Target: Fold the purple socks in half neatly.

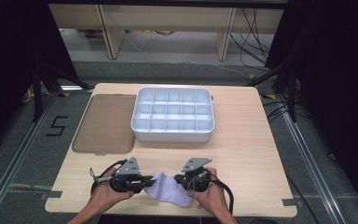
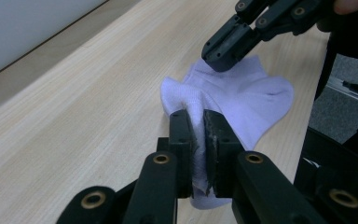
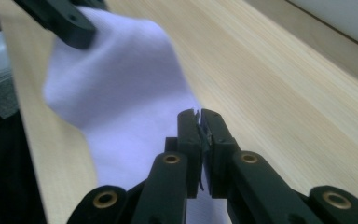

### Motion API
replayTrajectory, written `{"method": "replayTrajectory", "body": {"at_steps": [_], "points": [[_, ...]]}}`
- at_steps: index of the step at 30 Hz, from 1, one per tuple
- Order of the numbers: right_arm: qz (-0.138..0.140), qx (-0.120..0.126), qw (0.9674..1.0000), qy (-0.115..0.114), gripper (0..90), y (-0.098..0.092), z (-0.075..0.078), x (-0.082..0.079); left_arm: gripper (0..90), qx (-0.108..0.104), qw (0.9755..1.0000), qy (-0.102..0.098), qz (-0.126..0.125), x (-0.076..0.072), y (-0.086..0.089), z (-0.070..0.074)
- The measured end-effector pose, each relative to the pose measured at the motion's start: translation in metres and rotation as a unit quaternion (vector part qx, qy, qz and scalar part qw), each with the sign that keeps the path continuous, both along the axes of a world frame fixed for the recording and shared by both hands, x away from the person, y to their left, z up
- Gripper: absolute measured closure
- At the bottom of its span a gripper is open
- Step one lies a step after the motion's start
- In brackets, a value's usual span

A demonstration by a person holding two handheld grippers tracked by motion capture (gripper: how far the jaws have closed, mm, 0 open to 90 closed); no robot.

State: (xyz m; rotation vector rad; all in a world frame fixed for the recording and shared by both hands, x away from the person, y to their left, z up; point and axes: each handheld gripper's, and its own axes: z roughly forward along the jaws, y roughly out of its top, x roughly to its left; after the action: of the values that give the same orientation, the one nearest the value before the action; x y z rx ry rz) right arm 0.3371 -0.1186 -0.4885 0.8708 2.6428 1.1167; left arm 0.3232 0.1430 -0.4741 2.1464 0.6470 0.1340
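A pale lavender sock [image 1: 170, 189] lies bunched near the table's front edge, between my two grippers. My left gripper [image 1: 148, 179] is shut on a raised fold at the sock's left end [image 2: 242, 98]; its jaws [image 2: 196, 119] pinch the fabric tight. My right gripper [image 1: 179, 178] meets the sock from the other side. In its own view its jaws [image 3: 199, 114] stand closed, with a thin sliver of the sock's edge [image 3: 116, 84] caught between them. The left gripper view has the right gripper's tip [image 2: 221, 58] pressed onto the sock's far edge.
A white tray [image 1: 172, 135] divided into several compartments stands at the table's middle back. A brown translucent lid [image 1: 105, 123] lies flat to its left. Bare wooden tabletop [image 1: 242, 158] stretches between the tray and my hands.
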Motion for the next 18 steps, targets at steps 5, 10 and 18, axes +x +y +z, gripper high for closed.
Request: {"method": "replayTrajectory", "body": {"at_steps": [5,10,18], "points": [[0.01,-0.03,0.9995,0.008,88.5,0.006,-0.016,0.005,82.1,0.003,0.9999,-0.003,-0.01,0.001,-0.004,0.003],[-0.004,-0.026,0.9995,0.02,88.6,0.014,-0.017,0.004,81.9,-0.003,0.9999,-0.006,-0.013,0.002,-0.01,0.006],[0.013,-0.005,0.9994,0.032,88.2,0.025,-0.018,0.008,81.9,-0.009,0.9999,0.007,-0.01,0.002,-0.016,0.006]]}}
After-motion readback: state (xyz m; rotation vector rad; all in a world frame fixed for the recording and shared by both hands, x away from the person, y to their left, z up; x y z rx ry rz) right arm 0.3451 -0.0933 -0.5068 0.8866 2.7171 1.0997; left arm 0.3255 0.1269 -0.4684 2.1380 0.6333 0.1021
